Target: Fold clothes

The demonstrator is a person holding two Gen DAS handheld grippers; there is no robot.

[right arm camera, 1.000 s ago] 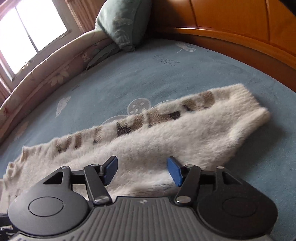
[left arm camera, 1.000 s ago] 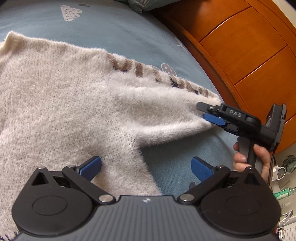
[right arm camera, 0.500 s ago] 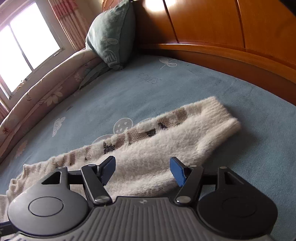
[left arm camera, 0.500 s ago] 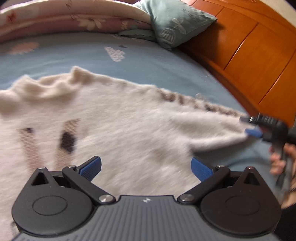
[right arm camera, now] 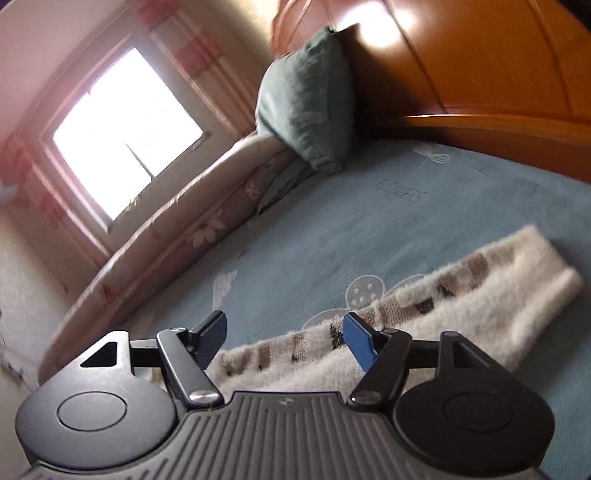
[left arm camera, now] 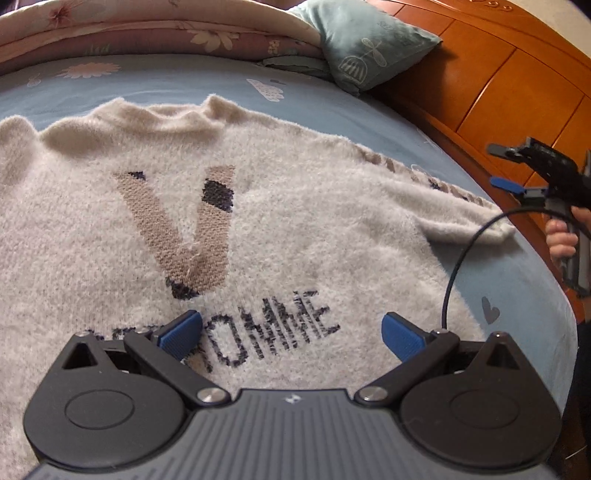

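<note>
A fuzzy cream sweater [left arm camera: 280, 221] with a tan V and dark lettering lies spread front up on the blue bed sheet [left arm camera: 332, 110]. My left gripper [left arm camera: 291, 332] hovers open over the lettering on its chest, nothing between the fingers. One sleeve [right arm camera: 461, 306], with a tan and dark pattern along its edge, stretches out toward the headboard. My right gripper [right arm camera: 284, 336] is lifted above that sleeve, its jaws opening and holding nothing. The left wrist view catches the right gripper [left arm camera: 502, 168] at the right, held by a hand [left arm camera: 561, 240] above the sleeve's cuff.
A wooden headboard [left arm camera: 509, 85] runs along the right of the bed. A teal pillow [right arm camera: 306, 99] leans against it beside a rolled floral quilt [left arm camera: 155, 33]. A bright window [right arm camera: 125, 133] is beyond the bed. A black cable [left arm camera: 461, 258] arcs over the sleeve.
The left gripper has swung from the sleeve and armpit across to the sweater's chest. The right gripper has let go of the sleeve, widened its jaws and tilted up away from it.
</note>
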